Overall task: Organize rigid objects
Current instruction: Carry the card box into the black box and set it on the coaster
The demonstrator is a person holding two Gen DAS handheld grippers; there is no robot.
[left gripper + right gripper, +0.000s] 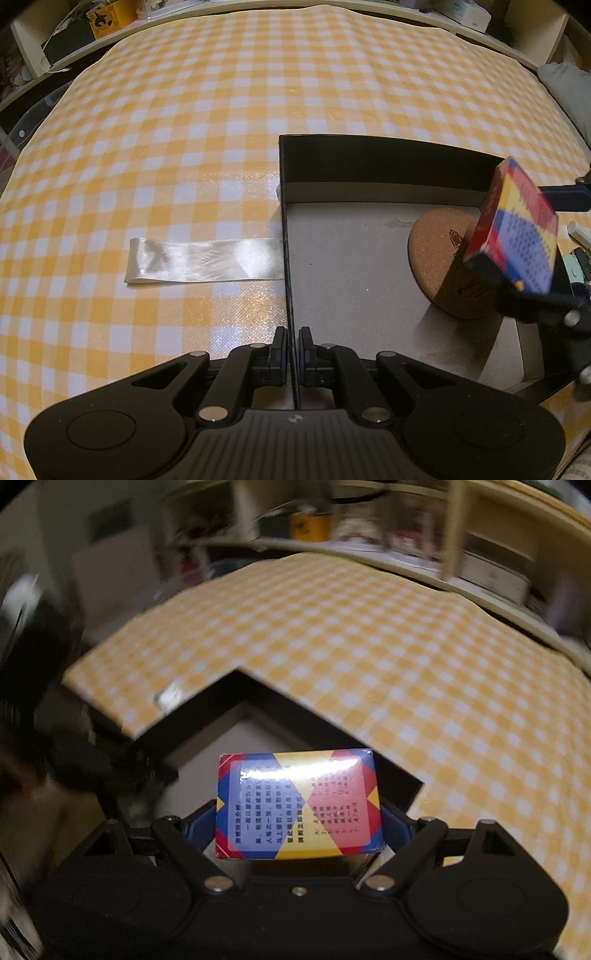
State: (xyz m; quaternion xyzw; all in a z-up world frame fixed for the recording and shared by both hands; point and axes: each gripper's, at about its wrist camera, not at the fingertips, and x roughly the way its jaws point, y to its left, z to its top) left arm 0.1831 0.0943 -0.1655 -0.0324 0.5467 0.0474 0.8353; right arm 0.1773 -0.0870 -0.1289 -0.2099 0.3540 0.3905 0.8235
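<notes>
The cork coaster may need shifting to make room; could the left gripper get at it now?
Probably not: the left gripper is shut on the black box's wall, so it must let go before crossing to the cork coaster.

both grippers (291, 347) (299, 812) are matte black plastic: ribbed centre panel, round side discs, silver rivets on the linkage arms, dark blue finger pads (282, 350).

R gripper (298, 808) jaws clamp colourful box (298, 805) above black tray (207, 716)

Checked tablecloth (221, 129) under black box (369, 155), ribbon (203, 260)
</notes>
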